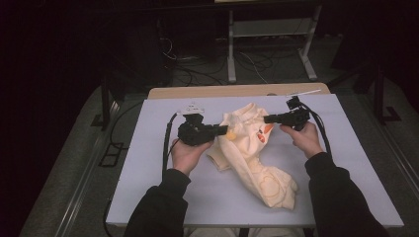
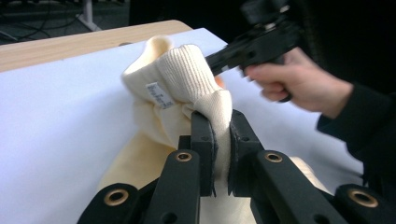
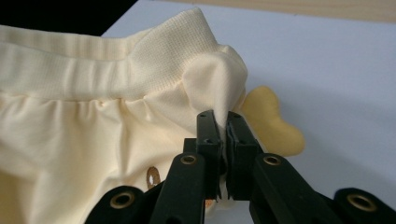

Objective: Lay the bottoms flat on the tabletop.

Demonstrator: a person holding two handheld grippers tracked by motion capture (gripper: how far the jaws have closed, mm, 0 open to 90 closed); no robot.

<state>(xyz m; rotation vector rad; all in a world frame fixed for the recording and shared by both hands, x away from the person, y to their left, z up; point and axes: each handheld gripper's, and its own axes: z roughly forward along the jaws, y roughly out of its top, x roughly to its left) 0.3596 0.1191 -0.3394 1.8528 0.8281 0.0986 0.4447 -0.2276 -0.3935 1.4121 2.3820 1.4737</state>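
A pale yellow knitted garment (image 1: 252, 158) with a ribbed band lies crumpled in the middle of the white table cover (image 1: 148, 173). My left gripper (image 1: 225, 131) comes in from the left and is shut on a fold of the ribbed band (image 2: 182, 74); the cloth is pinched between its jaws (image 2: 220, 119). From the right, my right gripper (image 1: 267, 119) is shut on a peak of the garment's fabric just below the band (image 3: 93, 60), with the cloth squeezed between its jaws (image 3: 221, 116). The far gripper (image 2: 212, 60) and the hand holding it appear in the left gripper view. The garment's lower end trails toward the table's front.
A wooden table edge (image 1: 207, 91) shows past the white cover. On the dark floor beyond stand a metal frame (image 1: 269, 29) and loose cables (image 1: 197, 74). A yellow rounded patch (image 3: 271, 126) of the garment lies on the cover beside the right jaws.
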